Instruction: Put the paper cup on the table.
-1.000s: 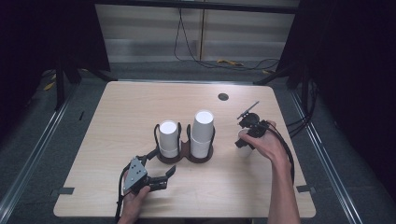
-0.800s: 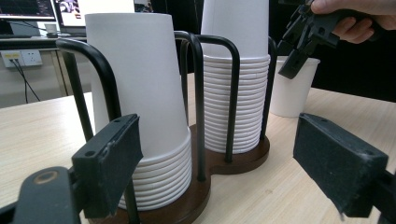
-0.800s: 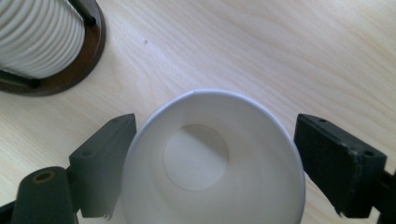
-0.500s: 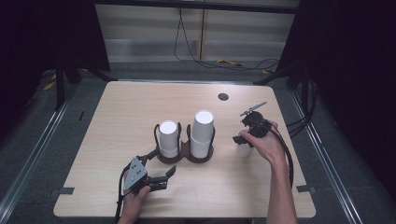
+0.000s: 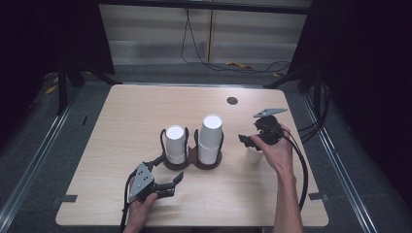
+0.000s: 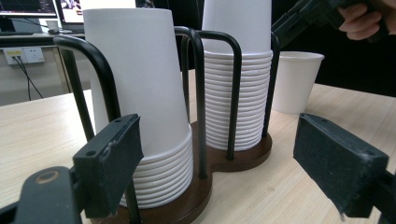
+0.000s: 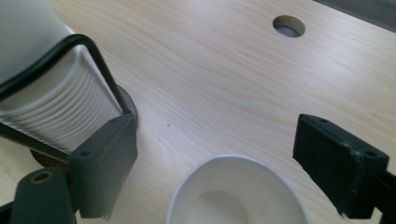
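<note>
Item: one loose paper cup [image 5: 253, 155], upright on the table [image 5: 145, 111], mouth up, long axis vertical, sitting directly under the right tongs [image 7: 224, 172]; their jaws have just been opening and now stand wide on either side of the rim, pads not touching it. Left tongs [image 6: 219, 172]: open, empty, low at the near table edge, facing the cup rack [image 5: 192, 162] just ahead; the loose cup lies beyond the rack, so the right hand is far nearer.
</note>
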Tool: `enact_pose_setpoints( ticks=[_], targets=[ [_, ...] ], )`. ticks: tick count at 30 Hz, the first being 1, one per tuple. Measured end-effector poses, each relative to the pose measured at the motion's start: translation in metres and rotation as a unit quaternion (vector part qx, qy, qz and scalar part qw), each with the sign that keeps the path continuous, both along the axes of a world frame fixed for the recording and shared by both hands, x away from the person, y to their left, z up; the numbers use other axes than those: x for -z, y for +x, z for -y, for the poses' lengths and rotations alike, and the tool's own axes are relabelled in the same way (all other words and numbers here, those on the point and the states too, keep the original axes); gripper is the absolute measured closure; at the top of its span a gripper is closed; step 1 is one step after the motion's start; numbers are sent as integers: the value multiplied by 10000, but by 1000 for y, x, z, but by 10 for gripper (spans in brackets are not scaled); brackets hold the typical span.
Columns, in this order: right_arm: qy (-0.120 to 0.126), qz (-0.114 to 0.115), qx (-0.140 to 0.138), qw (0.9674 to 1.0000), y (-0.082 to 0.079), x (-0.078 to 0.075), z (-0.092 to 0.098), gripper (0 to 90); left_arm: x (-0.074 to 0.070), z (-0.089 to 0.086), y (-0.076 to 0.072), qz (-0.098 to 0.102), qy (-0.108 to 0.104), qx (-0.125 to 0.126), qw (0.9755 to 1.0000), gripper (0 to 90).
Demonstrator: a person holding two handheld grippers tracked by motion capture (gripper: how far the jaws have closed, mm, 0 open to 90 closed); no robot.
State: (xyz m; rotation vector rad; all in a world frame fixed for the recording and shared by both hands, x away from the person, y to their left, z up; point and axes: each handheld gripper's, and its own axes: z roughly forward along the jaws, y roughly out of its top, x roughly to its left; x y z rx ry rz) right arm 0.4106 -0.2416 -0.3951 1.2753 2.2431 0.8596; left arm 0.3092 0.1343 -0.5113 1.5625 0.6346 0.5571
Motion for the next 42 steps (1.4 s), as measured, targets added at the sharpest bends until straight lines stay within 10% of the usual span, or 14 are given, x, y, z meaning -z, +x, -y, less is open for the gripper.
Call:
enact_pose_setpoints(
  ticks=[12,23,42],
  targets=[
    [287,710,150,9970,-25,1,-7,160,0,0,1,-54,31,-37,10000,154],
    [910,1486,459,9836,-64,9,-18,176,-1,0,2,-104,20,-84,9999,156],
    [1619,2075,304,9643,-113,61,-52,134,0,-1,1,-84,15,-172,9998,154]
  ],
)
